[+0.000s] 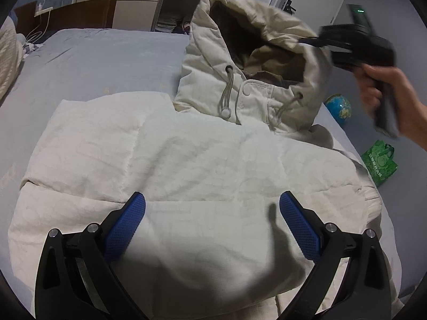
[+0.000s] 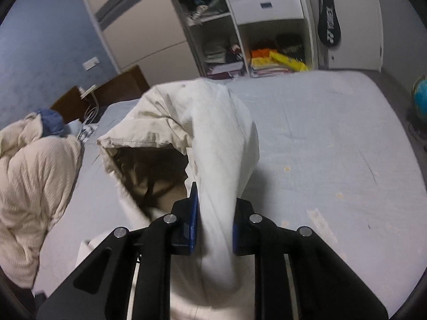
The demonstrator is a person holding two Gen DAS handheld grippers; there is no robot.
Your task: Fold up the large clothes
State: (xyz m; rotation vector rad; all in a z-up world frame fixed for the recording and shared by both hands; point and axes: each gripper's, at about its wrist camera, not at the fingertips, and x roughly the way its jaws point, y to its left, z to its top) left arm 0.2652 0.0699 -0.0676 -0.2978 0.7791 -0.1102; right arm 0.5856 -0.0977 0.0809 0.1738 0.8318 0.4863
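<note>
A cream padded jacket point(image 1: 200, 165) lies spread on the bed, body flat and hood point(image 1: 256, 53) lifted off the sheet. My left gripper point(image 1: 213, 197) hovers open over the jacket's lower body, blue pads point(image 1: 128, 224) wide apart with nothing between them. A person's hand point(image 1: 384, 88) holds my right gripper point(image 1: 309, 41) at the hood's right edge. In the right wrist view the right gripper point(image 2: 213, 213) is shut on the hood point(image 2: 186, 122), a bunch of cream fabric pinched between its blue pads point(image 2: 193, 213). The hood's dark lining shows to the left.
The light blue bed sheet point(image 2: 320, 133) stretches to the right of the hood. A cream knitted blanket point(image 2: 34, 186) is piled at the left by the wooden headboard point(image 1: 80, 13). A globe point(image 1: 338, 106) and a green bag point(image 1: 380, 164) sit on the floor. Wardrobe shelves point(image 2: 267, 53) stand behind.
</note>
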